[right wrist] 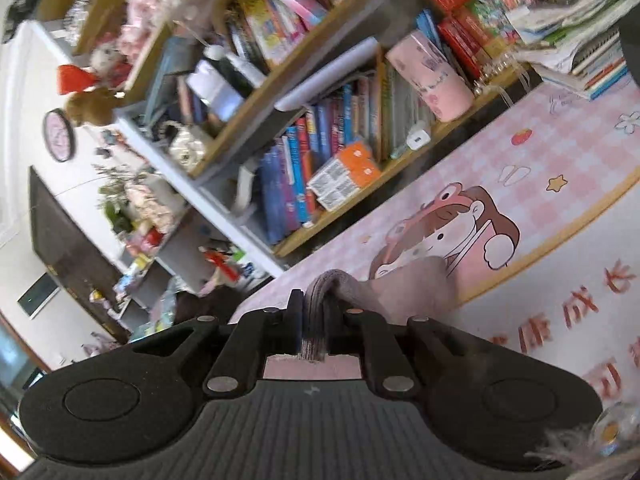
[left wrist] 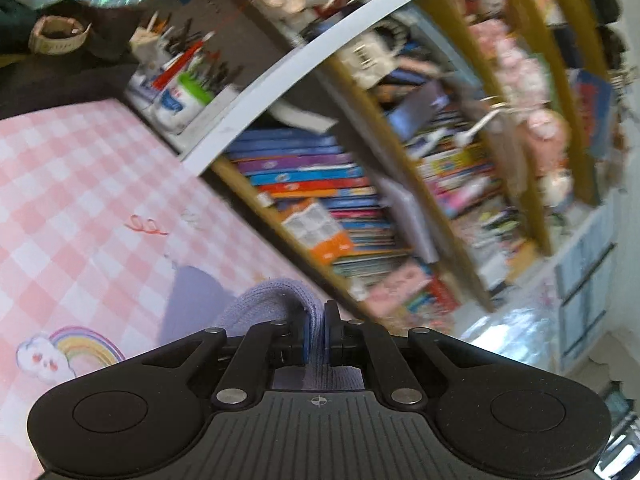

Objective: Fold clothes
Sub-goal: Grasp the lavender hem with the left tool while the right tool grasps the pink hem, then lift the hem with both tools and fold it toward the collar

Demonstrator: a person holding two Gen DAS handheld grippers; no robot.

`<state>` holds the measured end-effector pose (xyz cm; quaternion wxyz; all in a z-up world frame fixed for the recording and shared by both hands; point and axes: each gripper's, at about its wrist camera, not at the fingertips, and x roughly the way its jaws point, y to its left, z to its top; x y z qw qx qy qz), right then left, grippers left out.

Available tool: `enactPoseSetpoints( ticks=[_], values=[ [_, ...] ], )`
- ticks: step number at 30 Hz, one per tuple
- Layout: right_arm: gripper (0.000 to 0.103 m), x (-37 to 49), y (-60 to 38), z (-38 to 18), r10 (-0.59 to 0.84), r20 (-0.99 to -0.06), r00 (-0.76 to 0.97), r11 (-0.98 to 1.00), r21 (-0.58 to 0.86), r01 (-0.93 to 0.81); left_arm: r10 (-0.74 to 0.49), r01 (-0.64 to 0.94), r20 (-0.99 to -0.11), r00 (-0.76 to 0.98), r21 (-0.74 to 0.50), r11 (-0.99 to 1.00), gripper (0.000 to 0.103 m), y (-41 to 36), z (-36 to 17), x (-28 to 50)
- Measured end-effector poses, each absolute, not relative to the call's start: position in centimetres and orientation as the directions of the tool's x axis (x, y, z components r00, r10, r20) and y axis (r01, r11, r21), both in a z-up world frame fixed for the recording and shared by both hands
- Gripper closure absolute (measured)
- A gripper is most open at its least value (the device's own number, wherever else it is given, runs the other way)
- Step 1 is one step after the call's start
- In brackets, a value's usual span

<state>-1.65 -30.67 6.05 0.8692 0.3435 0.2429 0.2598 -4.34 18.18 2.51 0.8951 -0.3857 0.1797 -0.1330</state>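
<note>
In the left wrist view my left gripper (left wrist: 316,320) is shut on a ribbed edge of a lavender knit garment (left wrist: 264,304), which bunches over the left finger and hangs down out of sight. In the right wrist view my right gripper (right wrist: 314,312) is shut on another ribbed edge of the same garment, which looks greyish-pink there (right wrist: 392,292) and drapes off to the right over the mat. Both grippers are held above a pink checked mat (left wrist: 80,184) with cartoon prints. Most of the garment is hidden below the grippers.
A wooden bookshelf (left wrist: 320,200) packed with books runs along the far edge of the mat, with a white shelf board (left wrist: 280,76) and a pen holder (left wrist: 176,80) beside it. A pink cylinder (right wrist: 432,76) and stacked books (right wrist: 580,52) stand at the mat's far end.
</note>
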Motion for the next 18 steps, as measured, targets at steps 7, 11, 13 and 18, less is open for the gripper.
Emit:
enactPoseSetpoints(
  ticks=[7, 11, 13, 18],
  values=[
    [0.094, 3.5, -28.9, 2.7, 0.582, -0.369, 0.725, 0.684, 0.703, -0.192, -0.338, -0.013, -0.346, 0.875, -0.716, 0.698, 0.097, 18.3, -0.7, -0.7],
    [0.092, 4.9, -28.5, 0.6, 0.572, -0.408, 0.712, 0.693, 0.705, -0.153, -0.321, -0.058, -0.412, 0.853, -0.686, 0.726, 0.09, 18.4, -1.6, 0.0],
    [0.092, 5.3, -28.6, 0.0, 0.575, -0.407, 0.71, 0.683, 0.716, -0.144, -0.316, -0.061, -0.409, 0.856, -0.688, 0.723, 0.088, 18.8, -1.5, -0.3],
    [0.085, 5.1, -28.7, 0.6, 0.558, -0.41, 0.722, 0.721, 0.67, -0.177, -0.202, -0.046, -0.376, 0.904, -0.557, 0.829, 0.072, 20.0, 0.8, -2.5]
  ],
)
